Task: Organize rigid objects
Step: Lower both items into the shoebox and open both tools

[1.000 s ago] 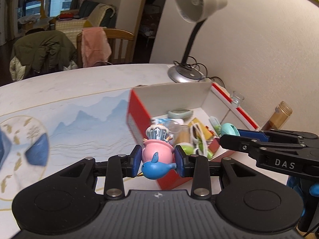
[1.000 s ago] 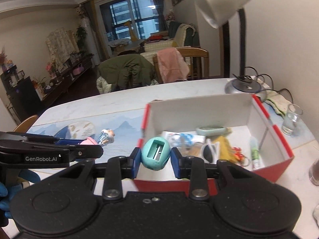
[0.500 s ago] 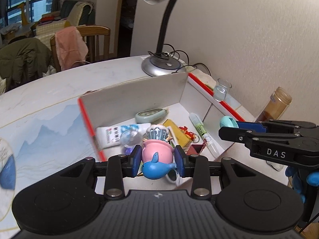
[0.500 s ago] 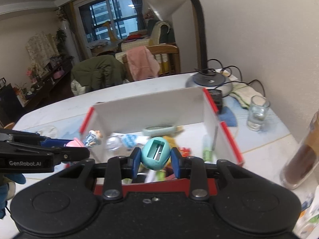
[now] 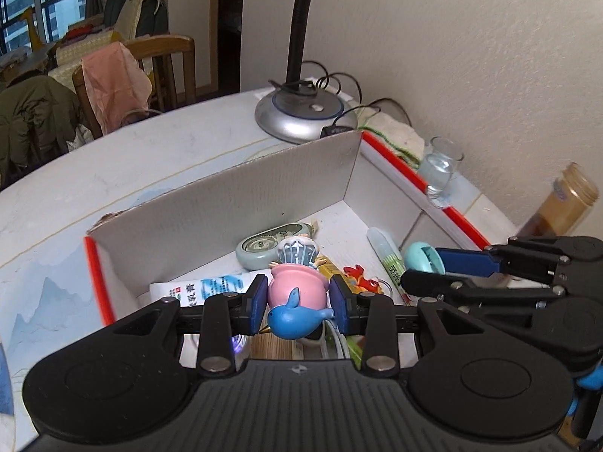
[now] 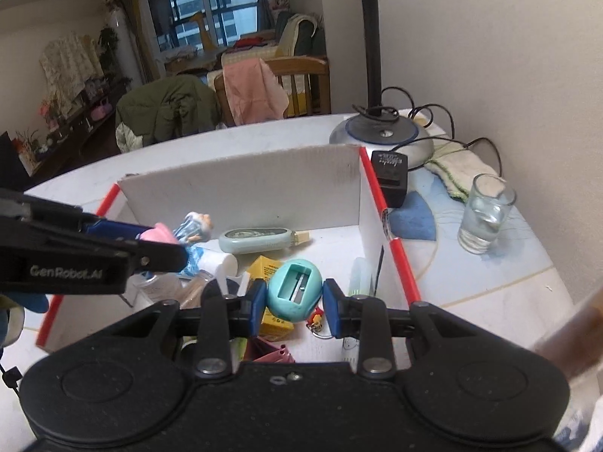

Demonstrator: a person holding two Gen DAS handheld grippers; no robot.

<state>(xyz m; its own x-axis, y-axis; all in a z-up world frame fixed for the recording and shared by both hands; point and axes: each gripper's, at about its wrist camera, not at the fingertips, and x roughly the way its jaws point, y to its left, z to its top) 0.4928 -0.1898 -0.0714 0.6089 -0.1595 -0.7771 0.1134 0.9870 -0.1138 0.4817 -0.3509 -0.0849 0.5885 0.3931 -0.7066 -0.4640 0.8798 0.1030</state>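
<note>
Lamp base (image 6: 380,139), black adapter (image 6: 390,177), cloth (image 6: 458,169), water glass (image 6: 484,213) crowd surface (image 5: 150,150) beyond box (image 6: 245,188); brown jar (image 5: 565,207) by wall. Box holds green case (image 6: 260,240), toothpaste tube (image 5: 211,288), yellow carton (image 6: 269,267), clutter. Left gripper (image 5: 297,303) fingers clamped on pink figurine (image 5: 296,288) above box. Right gripper (image 6: 294,301) fingers clamped on teal sharpener (image 6: 296,290) above box.

A white table (image 6: 264,139) with a pale blue mountain print is seen. On it are set an open cardboard box (image 6: 241,188) with red edges, a lamp base (image 6: 380,139), a black adapter (image 6: 390,177), a cloth (image 6: 459,165), a glass (image 6: 484,213) and a brown jar (image 5: 565,203).
</note>
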